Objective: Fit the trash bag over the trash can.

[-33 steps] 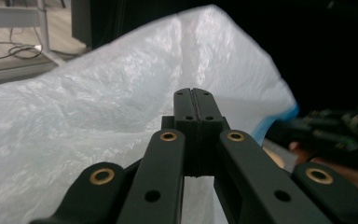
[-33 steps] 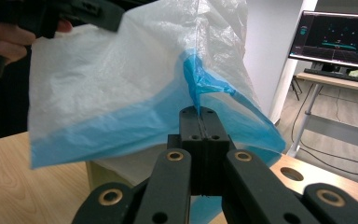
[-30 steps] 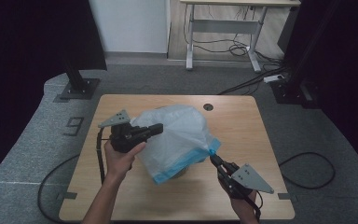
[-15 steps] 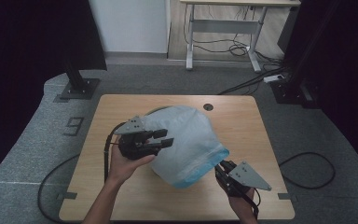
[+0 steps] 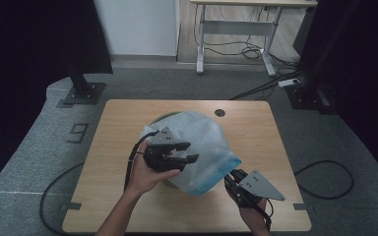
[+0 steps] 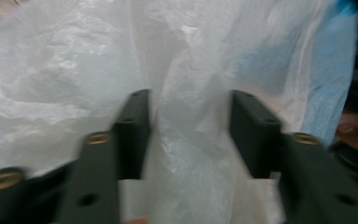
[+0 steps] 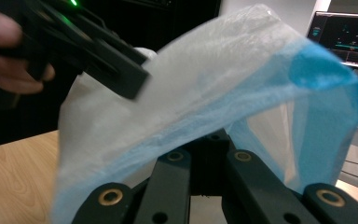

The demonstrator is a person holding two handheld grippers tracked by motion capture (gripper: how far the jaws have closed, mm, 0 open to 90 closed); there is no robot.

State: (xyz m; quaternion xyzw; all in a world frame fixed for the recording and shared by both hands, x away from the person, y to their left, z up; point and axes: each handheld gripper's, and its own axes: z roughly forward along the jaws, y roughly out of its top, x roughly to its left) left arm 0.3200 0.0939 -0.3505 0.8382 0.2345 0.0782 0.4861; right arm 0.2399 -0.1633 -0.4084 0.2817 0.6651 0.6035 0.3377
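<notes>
Bag (image 5: 202,147) of thin white plastic with a blue band at its mouth sits at the centre of the counter (image 5: 108,137), draped over a round dark object whose rim shows at its 11 o'clock edge; what that object is cannot be told.

Right gripper (image 5: 232,178) stands at the bag's 5 o'clock corner. In the right gripper view its fingers are fully closed on the blue hem (image 7: 279,102), which rises from between them and arches overhead.

Left gripper (image 5: 189,152) stands at the bag's 9 o'clock side, pointing toward 3 o'clock. In the left gripper view its fingers (image 6: 135,126) stand about half open and have just been opening, then closing slightly. A fold of white film lies between them and brushes the left finger; the pads do not press it. That view is blurred, so finer contact cannot be judged.

Handling assessment: the film is very light, limp and slippery, with no stiffness of its own. It crumples and billows, and will likely slide out of a loose pinch. It may tear under a hard pull against the object beneath. The doubled blue hem looks the strongest place to grip. A second hold on that hem, well apart from the right gripper's, would let the mouth be spread evenly.
</notes>
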